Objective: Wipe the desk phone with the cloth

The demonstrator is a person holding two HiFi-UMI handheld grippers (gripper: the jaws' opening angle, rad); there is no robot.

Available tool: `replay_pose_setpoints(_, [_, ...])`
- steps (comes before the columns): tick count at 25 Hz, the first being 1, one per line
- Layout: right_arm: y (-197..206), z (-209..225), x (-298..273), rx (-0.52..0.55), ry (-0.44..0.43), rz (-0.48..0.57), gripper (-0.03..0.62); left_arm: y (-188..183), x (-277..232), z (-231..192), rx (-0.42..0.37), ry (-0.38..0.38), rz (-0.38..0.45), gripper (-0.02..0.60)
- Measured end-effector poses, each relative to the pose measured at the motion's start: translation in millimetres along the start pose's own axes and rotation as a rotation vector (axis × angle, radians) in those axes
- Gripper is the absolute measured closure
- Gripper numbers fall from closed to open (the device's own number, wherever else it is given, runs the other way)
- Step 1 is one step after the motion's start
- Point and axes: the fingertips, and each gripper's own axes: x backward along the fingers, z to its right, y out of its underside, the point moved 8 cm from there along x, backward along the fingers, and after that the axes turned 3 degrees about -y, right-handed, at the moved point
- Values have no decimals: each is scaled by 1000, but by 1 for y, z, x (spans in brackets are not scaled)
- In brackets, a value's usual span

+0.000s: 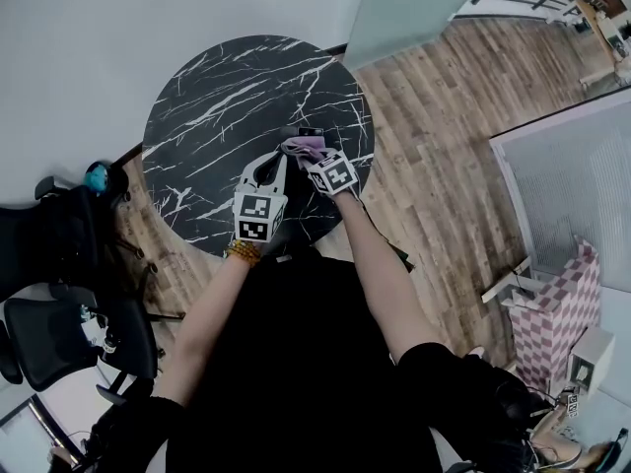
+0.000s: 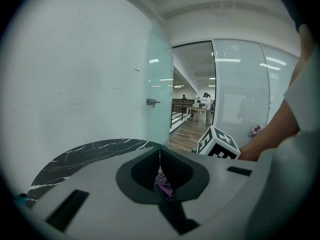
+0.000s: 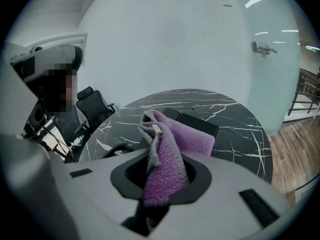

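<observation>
A round black marble bench [image 1: 217, 106] fills the upper middle of the head view, with both arms reaching onto its lower right part. The right gripper [image 1: 314, 161] sits there with its marker cube just below, and the left gripper [image 1: 279, 161] lies just to its left, angled towards it. Between their tips is a purple cloth [image 1: 304, 148], and right above it a small dark shape shows, the desk phone [image 1: 310, 132]. In the right gripper view the fingers of the right gripper [image 3: 165, 176] are closed on the cloth [image 3: 170, 154], which bunches up out of them in the centre of the frame and folds over to the right. Behind it the black phone [image 3: 200, 124] rests on the bench [image 3: 235, 134], and a coiled cord [image 3: 116, 149] curls at centre left. An office chair [image 3: 95, 106] stands beyond the rim at left. In the left gripper view the fingers of the left gripper [image 2: 160, 154] are pressed together, and a scrap of cloth [image 2: 164, 185] shows low between them, seemingly pinched, though the view is tight. The other gripper's marker cube [image 2: 218, 144] sits at right of centre, and the bench [image 2: 85, 156] curves across the lower left.
</observation>
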Motion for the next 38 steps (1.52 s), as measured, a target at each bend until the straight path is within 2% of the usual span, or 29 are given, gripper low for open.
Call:
replay_pose_setpoints(23, [19,-21,-2,-22,-19,-10,520,4,-1,6,-15,15,-16,561])
replay_pose_setpoints(34, [34,-30,-9,-26,-55,-25,520,6,1,7,-16,18,-19,561])
replay_pose_setpoints(38, [31,-33,-5,-13,-40,-26,520,8,3,6,-18,17,-22,561])
